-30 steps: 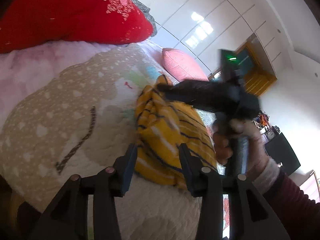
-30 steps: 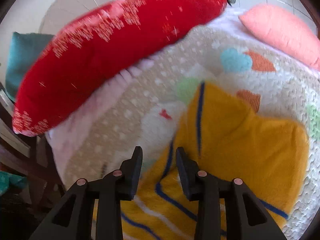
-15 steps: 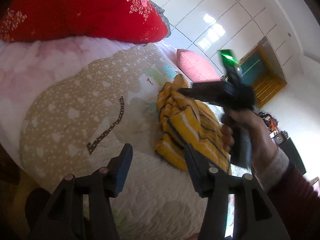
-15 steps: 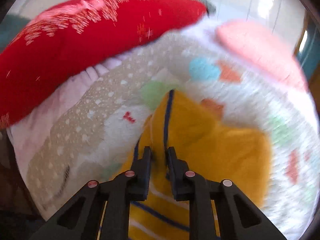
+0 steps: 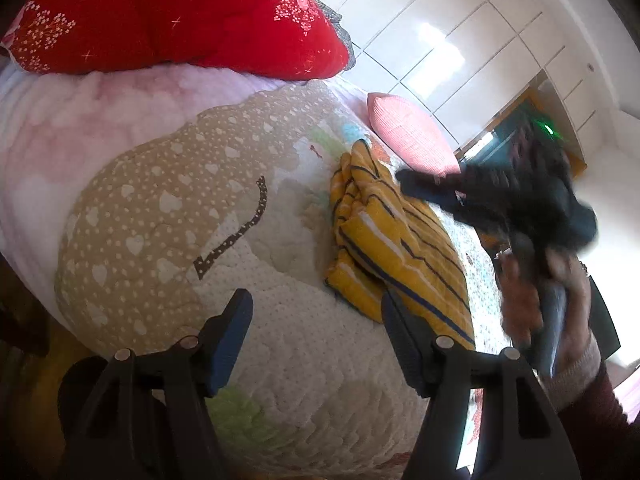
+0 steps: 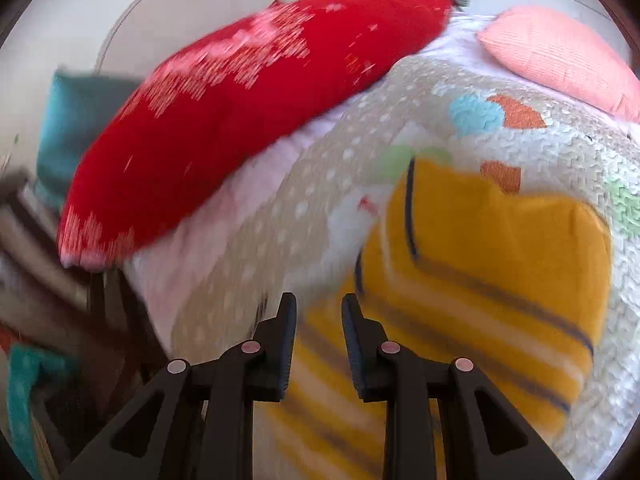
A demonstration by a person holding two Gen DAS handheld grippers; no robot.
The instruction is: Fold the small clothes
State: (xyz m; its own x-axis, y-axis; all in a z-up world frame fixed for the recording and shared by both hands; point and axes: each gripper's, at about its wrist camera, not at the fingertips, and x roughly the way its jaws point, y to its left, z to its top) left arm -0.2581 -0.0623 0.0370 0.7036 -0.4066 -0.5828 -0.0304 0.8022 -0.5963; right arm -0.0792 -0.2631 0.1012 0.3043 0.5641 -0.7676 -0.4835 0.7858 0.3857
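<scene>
Nearest, left gripper (image 5: 316,334) gapes wide, empty, short of the garment (image 5: 394,248), which lies folded on the quilt (image 5: 168,216). Beyond, right gripper (image 6: 319,322), jaws apart, holds nothing. Risk: blurred right-hand motion may snag and undo folds.

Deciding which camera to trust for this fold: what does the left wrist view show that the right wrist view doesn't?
Only the left wrist view shows the right gripper from outside, blurred, over the garment, and the hand holding it. Only the right wrist view shows the teal cushion past the bed's edge. Both show the yellow striped garment on the quilt, red pillow and pink pillow.
</scene>
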